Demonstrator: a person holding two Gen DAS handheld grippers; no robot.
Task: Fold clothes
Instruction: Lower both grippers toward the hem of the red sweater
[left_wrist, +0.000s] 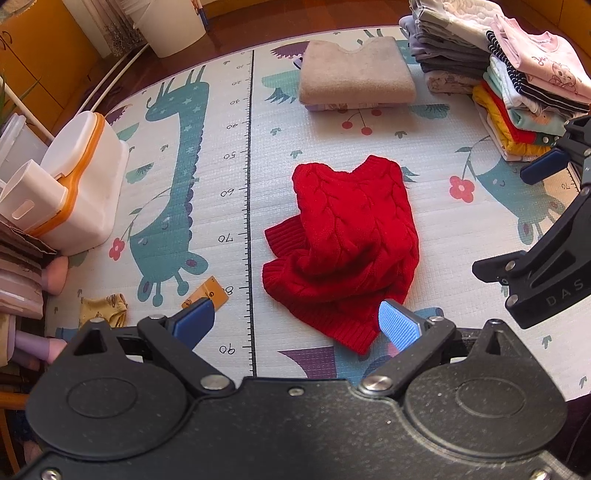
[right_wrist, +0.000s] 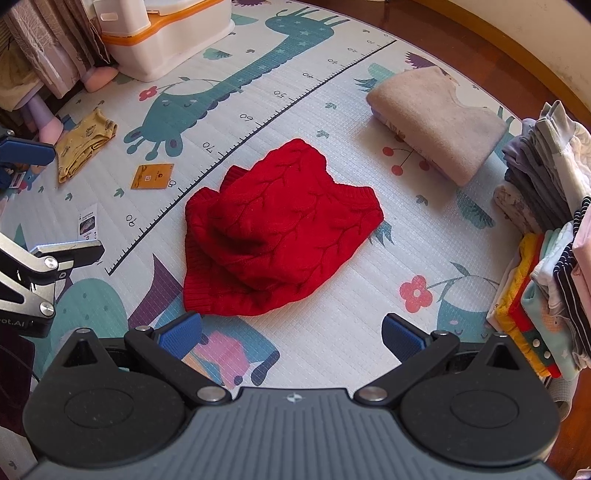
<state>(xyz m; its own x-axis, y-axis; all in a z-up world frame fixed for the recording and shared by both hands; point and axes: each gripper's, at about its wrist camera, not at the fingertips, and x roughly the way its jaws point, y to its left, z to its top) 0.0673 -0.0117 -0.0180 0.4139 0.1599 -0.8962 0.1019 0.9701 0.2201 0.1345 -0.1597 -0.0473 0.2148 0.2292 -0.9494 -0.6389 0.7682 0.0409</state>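
I am working over a printed play mat (left_wrist: 229, 122) laid on a wooden floor, not a table. In the left wrist view a white storage box (left_wrist: 85, 184) sits at nine o'clock, a small yellow garment (left_wrist: 103, 310) and an orange card (left_wrist: 207, 293) at seven. The red sweater (left_wrist: 351, 240) lies bunched at centre, partly doubled over. My left gripper (left_wrist: 295, 325) has its fingers spread wide and empty, one pad just beside the hem. The right gripper (right_wrist: 291, 332) is likewise spread and empty, short of the sweater. I judge the thick knit may slump or fold crooked if I pinch only one layer. A folded beige garment (left_wrist: 356, 72) lies at twelve, and a stack of folded clothes (left_wrist: 517, 81) at two could topple if bumped.
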